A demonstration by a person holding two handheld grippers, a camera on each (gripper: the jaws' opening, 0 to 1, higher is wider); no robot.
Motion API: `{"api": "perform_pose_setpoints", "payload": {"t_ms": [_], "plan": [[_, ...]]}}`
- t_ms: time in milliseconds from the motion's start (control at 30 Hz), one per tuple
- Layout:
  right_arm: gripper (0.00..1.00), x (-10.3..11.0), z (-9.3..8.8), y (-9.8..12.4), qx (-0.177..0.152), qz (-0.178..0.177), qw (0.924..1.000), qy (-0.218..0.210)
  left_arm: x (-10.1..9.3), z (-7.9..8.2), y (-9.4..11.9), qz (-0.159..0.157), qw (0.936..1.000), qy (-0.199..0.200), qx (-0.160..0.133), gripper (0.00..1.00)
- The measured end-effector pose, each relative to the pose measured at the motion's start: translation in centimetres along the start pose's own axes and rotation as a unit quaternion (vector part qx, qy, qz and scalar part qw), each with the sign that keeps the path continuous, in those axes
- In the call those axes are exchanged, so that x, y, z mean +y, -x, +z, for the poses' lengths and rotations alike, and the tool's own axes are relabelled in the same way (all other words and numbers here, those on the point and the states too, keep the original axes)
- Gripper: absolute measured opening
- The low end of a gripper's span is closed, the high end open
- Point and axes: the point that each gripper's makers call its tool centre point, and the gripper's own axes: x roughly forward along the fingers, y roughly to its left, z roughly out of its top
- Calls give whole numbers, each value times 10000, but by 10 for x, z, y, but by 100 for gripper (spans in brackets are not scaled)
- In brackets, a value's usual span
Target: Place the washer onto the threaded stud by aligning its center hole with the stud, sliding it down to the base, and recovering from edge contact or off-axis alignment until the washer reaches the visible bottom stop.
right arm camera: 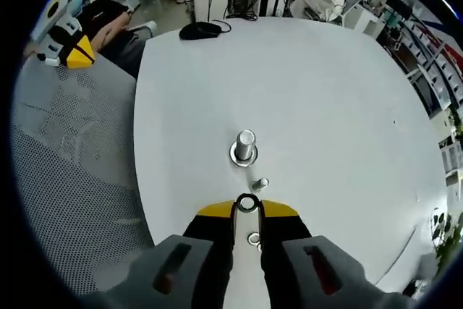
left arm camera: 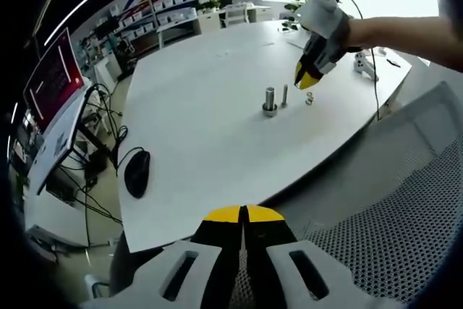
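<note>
White table (right arm camera: 311,70) carries the threaded stud (right arm camera: 244,147) upright on its flanged base. Right gripper (right arm camera: 247,206) hovers just short of the stud, jaws pinching the washer (right arm camera: 247,203) by its rim. Left gripper (left arm camera: 244,215) sits well back from the stud, jaws together, empty. Washer looks light, stiff, slick metal; an edge pinch keeps the hole free.

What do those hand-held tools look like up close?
Each tool has black jaws capped with yellow tips on a pale grey-white moulded body: the left tool, the right tool. The left gripper view shows the right tool with a thin dark cable trailing behind it.
</note>
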Motion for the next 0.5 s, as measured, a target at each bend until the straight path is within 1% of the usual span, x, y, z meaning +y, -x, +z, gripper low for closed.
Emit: {"api": "perform_pose_setpoints", "payload": {"t_ms": [233,500], "plan": [[14,-7,10,-4,-62,-76,9999,55,0,0,0,-6,10000,-11,5,0],[14,-12,12,-12,34,-78,9999,141,0,0,-1,-4,10000,-15,8,0]]}}
